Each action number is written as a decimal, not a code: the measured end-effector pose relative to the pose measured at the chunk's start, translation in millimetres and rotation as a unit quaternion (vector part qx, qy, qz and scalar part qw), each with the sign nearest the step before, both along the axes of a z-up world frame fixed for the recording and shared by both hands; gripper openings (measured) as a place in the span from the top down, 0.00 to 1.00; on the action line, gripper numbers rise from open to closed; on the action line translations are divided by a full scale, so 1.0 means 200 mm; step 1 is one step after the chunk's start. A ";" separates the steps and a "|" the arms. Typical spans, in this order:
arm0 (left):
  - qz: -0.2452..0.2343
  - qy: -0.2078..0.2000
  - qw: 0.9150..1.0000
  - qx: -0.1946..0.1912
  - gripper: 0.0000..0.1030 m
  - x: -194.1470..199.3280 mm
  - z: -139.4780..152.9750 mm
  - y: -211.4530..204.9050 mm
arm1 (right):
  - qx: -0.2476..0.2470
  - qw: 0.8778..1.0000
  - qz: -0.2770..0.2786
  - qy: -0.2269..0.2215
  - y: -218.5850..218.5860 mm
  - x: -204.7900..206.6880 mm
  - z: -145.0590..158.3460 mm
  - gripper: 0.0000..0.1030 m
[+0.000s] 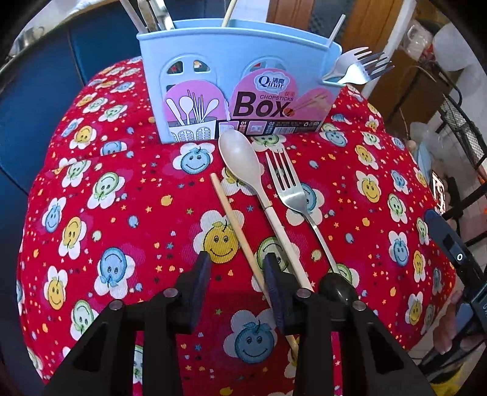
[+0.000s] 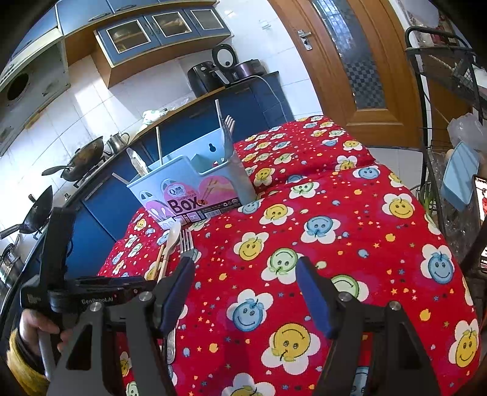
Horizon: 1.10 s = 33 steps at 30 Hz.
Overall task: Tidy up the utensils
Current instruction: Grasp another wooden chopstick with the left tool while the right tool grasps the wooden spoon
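Chopsticks box: a pale blue plastic holder [image 1: 234, 54] stands upright at the far side of the counter [image 1: 121, 213], which wears a red cloth printed with smiling flowers; its pink label faces the left tool.
Box contents: metal utensil handles [image 1: 152, 15] rise from its left compartment, a single wooden stick [image 1: 229, 12] from the middle, and a fork [image 1: 362, 68] leans out over its right end, tines up.
Loose on the cloth: a wooden chopstick [image 1: 234, 225], a pale spoon [image 1: 243, 161] and a steel fork [image 1: 289, 189] lie side by side just in front of the box, heads toward it.
Left tool: the left tool [image 1: 237, 274] points steeply down over the handle ends, jaws partly open with only cloth between them; the chopstick runs under its right-hand finger [image 1: 274, 283], and contact cannot be confirmed.
Right tool: the right tool [image 2: 243, 289] hovers over bare cloth, jaws wide, holding nothing.
Person: a hand [image 2: 30, 329] grips the left tool's handle.
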State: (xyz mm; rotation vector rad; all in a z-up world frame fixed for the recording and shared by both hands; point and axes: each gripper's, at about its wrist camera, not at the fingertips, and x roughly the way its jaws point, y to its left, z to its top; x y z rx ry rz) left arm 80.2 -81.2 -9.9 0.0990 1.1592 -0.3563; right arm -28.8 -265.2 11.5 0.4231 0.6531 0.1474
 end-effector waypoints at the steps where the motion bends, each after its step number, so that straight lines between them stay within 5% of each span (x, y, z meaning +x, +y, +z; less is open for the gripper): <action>1: 0.003 0.004 1.000 -0.002 0.75 0.01 0.00 0.01 | -0.001 1.000 0.000 0.001 0.00 0.00 0.00 0.31; 4: 0.016 0.012 1.000 -0.018 0.88 0.03 0.00 0.06 | -0.003 1.000 0.000 0.002 0.01 0.00 0.00 0.31; 14: 0.055 0.009 0.990 -0.126 0.96 -0.01 -0.01 0.26 | -0.021 1.000 0.005 0.013 0.06 0.02 0.03 0.31; 21: 0.074 -0.032 0.981 -0.179 0.96 -0.07 0.05 0.39 | -0.032 0.999 0.020 0.027 0.13 0.07 0.05 0.31; 33: 0.098 -0.154 0.962 -0.203 0.96 -0.16 0.23 0.55 | -0.064 0.993 0.076 0.069 0.33 0.19 0.09 0.31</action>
